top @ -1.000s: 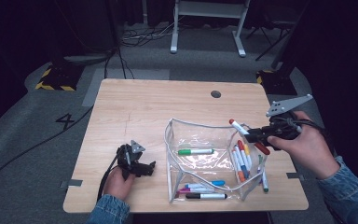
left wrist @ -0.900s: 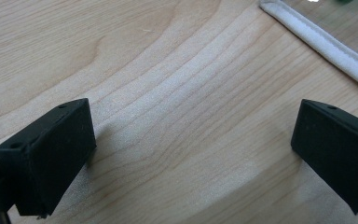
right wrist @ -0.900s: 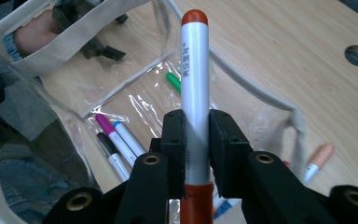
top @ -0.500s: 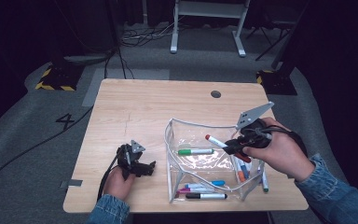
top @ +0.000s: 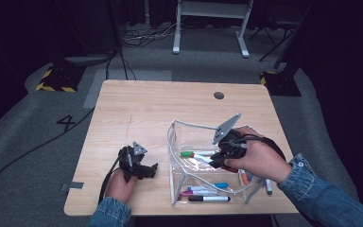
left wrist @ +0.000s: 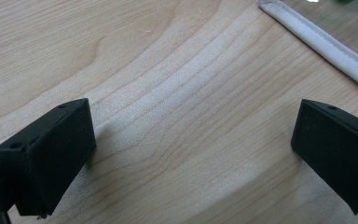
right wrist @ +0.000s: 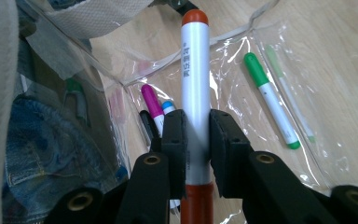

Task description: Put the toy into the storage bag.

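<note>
The right gripper [right wrist: 196,140] is clamped on an orange-capped marker [right wrist: 195,79], its two black pads pressing the white barrel from either side just above the lower orange end. In the high view that gripper [top: 220,158] sits inside the mouth of the clear pouch [top: 179,130], which stands open on the wooden surface [top: 142,109], and the marker [top: 202,159] points in over the pouch's floor. A green-capped marker [right wrist: 270,100] already lies on the clear floor just beside the held one, and a magenta marker [right wrist: 151,105] and a blue-capped one [right wrist: 168,108] lie in the pouch on the other side. The left gripper [top: 139,165] rests on the surface near the pouch's white-edged wall [left wrist: 321,44], its jaws standing wide apart with nothing between them. To finish this step well, I would lower the marker until its barrel lies nearly flat on the pouch floor, alongside the green one rather than across it, and only then let the pads part, so it does not bounce or roll towards the open mouth. The thin plastic walls look floppy, so the gripper should stay clear of the white rim on its way out; if the pouch begins to shift, the free left gripper is well placed to steady its near wall.
</note>
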